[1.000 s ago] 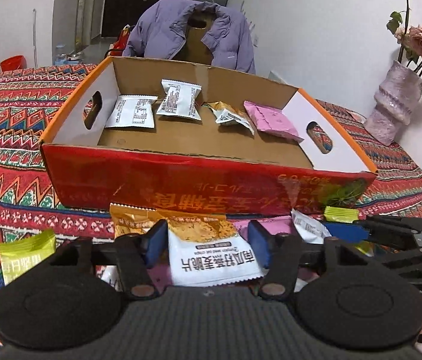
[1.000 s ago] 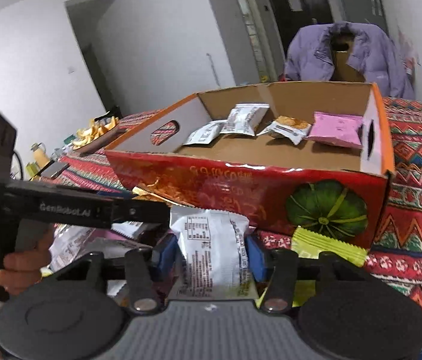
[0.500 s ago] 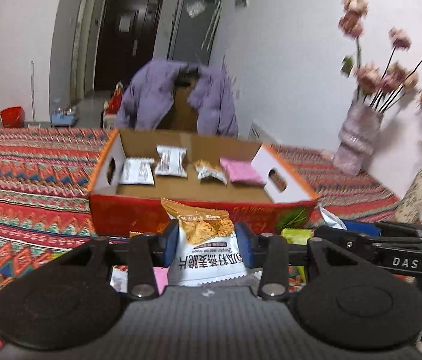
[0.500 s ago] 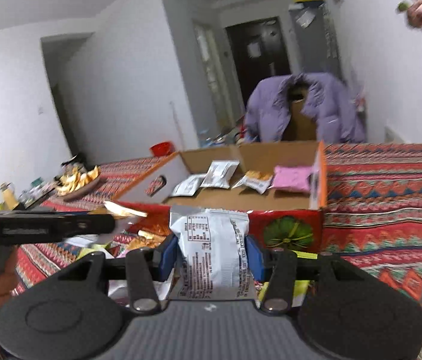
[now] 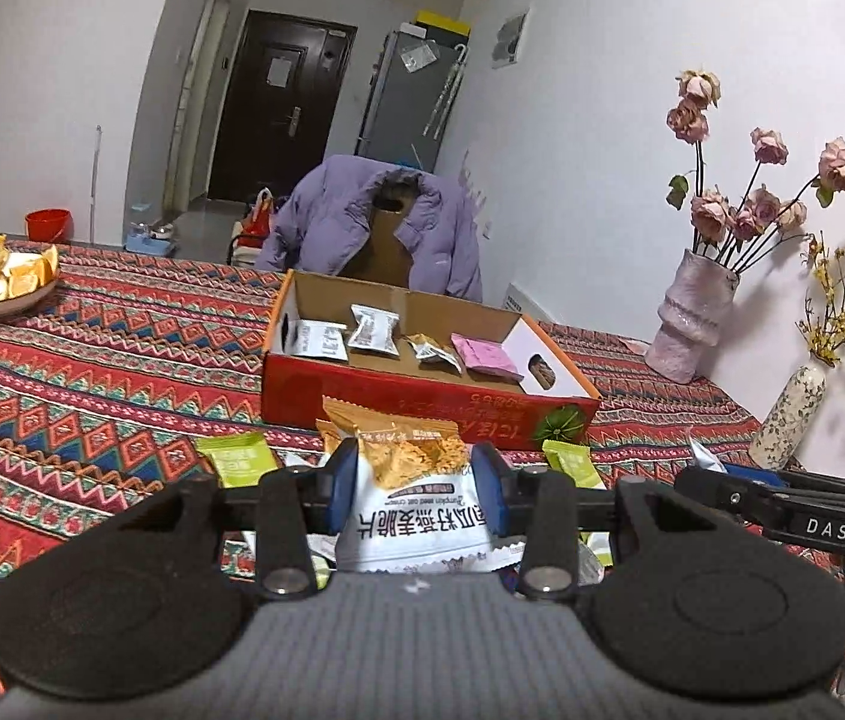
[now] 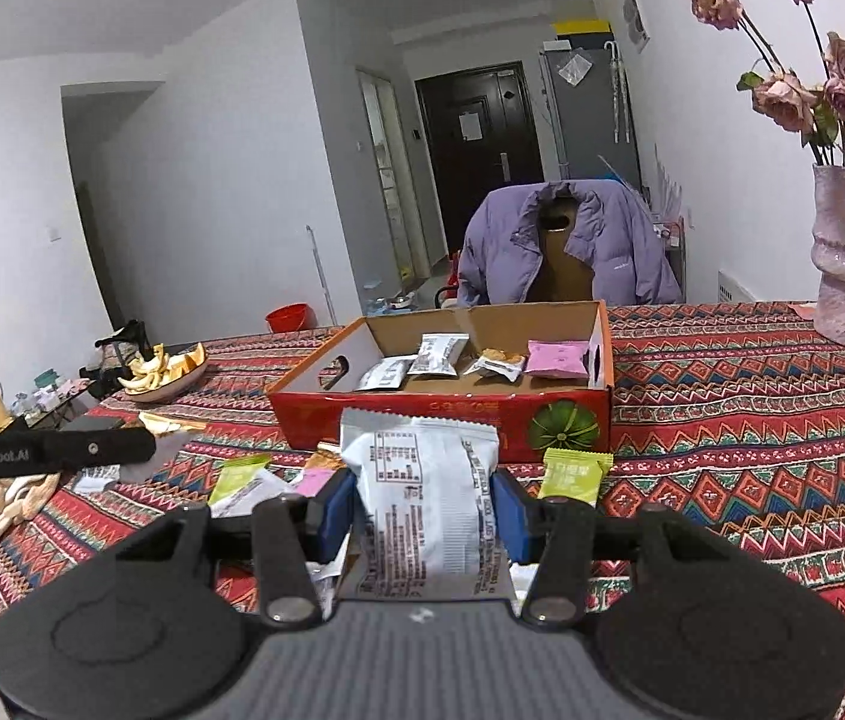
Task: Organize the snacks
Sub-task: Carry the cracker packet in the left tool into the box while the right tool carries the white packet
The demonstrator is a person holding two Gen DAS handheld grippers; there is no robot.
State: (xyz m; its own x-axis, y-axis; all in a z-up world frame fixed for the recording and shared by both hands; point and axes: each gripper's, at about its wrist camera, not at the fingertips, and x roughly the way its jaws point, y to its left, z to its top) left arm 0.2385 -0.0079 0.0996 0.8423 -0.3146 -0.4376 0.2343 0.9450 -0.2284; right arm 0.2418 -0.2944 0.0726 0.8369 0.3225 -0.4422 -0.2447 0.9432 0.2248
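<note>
The left gripper's (image 5: 415,495) blue-padded fingers (image 5: 343,495) are pinched in on a white and orange crinkly foil snack packet (image 5: 407,489), its orange top standing up above the pads. The right gripper's (image 6: 422,519) blue fingers (image 6: 337,516) are likewise clamped on a white foil packet printed with a nutrition table (image 6: 425,510), held upright. Both packets hang clear of the desk (image 6: 752,420), which is covered in a red zigzag-patterned cloth, above a scatter of loose lime-green (image 6: 572,471) and pink sachets just in front of the box.

Ahead stands the open red cardboard tray box with a pumpkin print (image 5: 422,399); four packets already lie in a row along its far wall, and the near part of its floor is bare.

The step in hand looks like the carry: two snacks lifted, not yet placed. The next move probably calls for bringing both packets forward over the near wall, lowering them onto the bare floor beside the row, and only then letting the fingers part, with the two grippers kept apart.
</note>
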